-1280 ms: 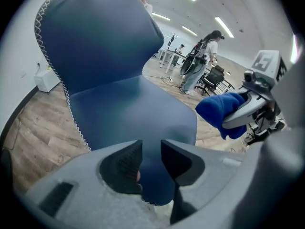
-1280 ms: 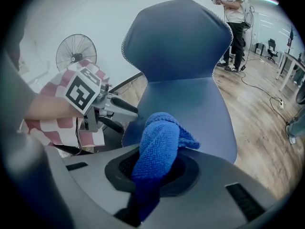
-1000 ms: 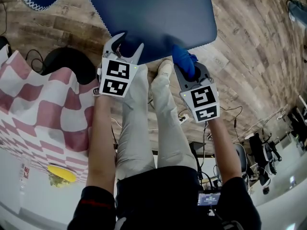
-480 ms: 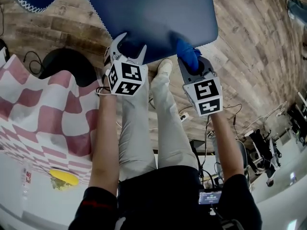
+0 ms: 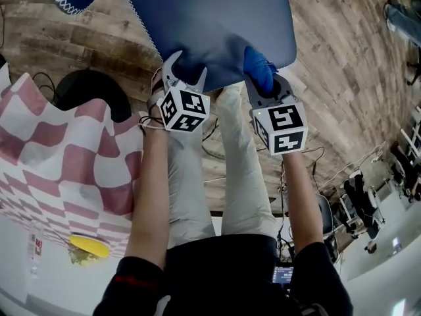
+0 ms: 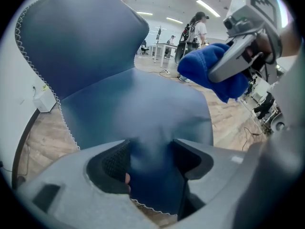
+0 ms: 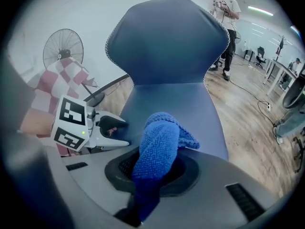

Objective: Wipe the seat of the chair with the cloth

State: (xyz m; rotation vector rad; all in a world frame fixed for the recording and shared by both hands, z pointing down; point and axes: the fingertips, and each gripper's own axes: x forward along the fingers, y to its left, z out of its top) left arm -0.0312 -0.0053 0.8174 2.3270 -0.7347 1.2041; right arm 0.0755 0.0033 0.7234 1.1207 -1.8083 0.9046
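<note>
The blue chair seat (image 5: 223, 25) fills the top of the head view. My left gripper (image 5: 186, 66) stands at the seat's front edge; its jaws have just been opening and are now wide apart. In the left gripper view the seat edge (image 6: 152, 175) shows between the pads, which do not press on it. My right gripper (image 5: 263, 79) is shut on a bunched blue cloth (image 5: 258, 66) that sticks out over the seat's front right part. In the right gripper view the cloth (image 7: 157, 144) rises from the jaws above the seat (image 7: 176, 101), with the left gripper (image 7: 107, 130) to its left.
A red and white checked cover (image 5: 59, 150) hangs at the left beside a black fan base (image 5: 92, 87). The person's legs (image 5: 230, 163) stand just in front of the chair on the wooden floor (image 5: 342, 78). Cables lie on the floor. A person (image 7: 224, 13) stands far behind the chair.
The left gripper has shifted right along the seat's front edge, rolled, and its jaws have spread. The right gripper has carried the cloth a little further over the seat.
</note>
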